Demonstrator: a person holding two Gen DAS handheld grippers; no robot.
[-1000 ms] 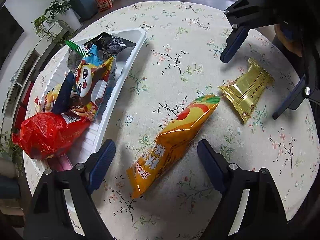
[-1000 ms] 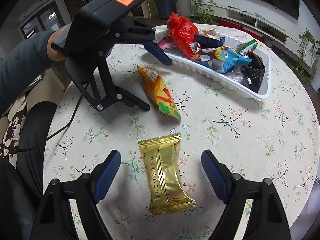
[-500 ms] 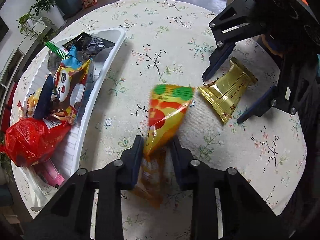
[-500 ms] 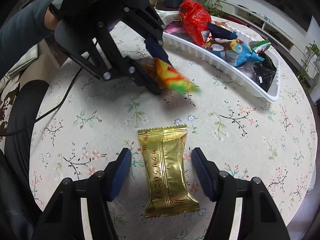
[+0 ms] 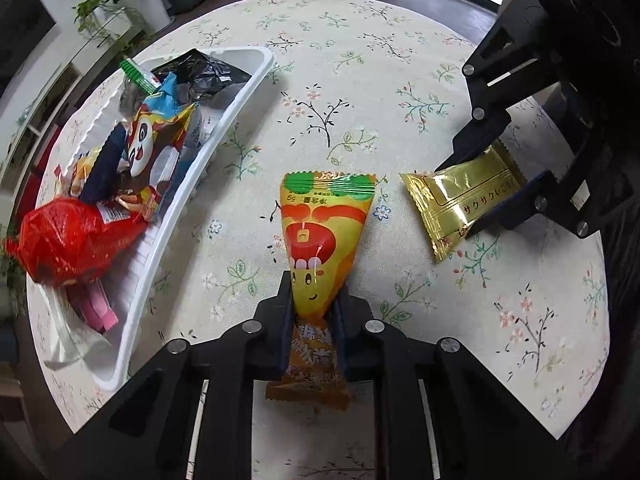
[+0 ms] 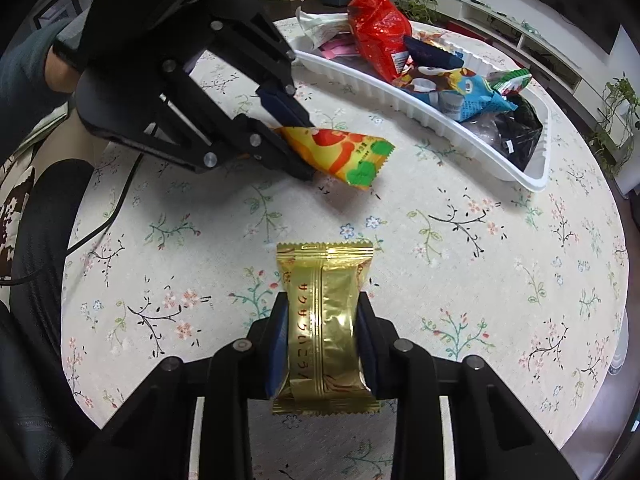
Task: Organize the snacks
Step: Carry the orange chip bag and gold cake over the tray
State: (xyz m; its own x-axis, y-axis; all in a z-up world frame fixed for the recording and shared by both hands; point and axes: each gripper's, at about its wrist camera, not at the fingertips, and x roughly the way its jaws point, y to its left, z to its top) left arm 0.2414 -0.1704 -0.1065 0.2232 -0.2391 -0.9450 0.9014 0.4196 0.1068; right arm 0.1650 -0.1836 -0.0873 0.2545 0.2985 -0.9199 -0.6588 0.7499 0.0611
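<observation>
White tray (image 5: 224, 128) holds mixed snack packets; left tongs (image 5: 314, 308) clamp the orange packet (image 5: 324, 224), right tongs (image 6: 322, 320) the gold packet (image 6: 324, 320).

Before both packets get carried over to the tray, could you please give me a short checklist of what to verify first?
1. Left gripper shut on the orange-and-yellow snack packet: ok; the packet is pinched narrow between the pads.
2. Right gripper, whose jaws have just been closing, on the flat gold foil packet: ok; pads press both long edges.
3. Orange packet clear of the floral tablecloth: ok; its free end hangs above its shadow.
4. Gold packet lifted off the cloth: cannot tell.
5. Room in the white plastic tray: ok; a bare patch beside the crumpled black bag.
6. The two grippers apart: ok.
</observation>
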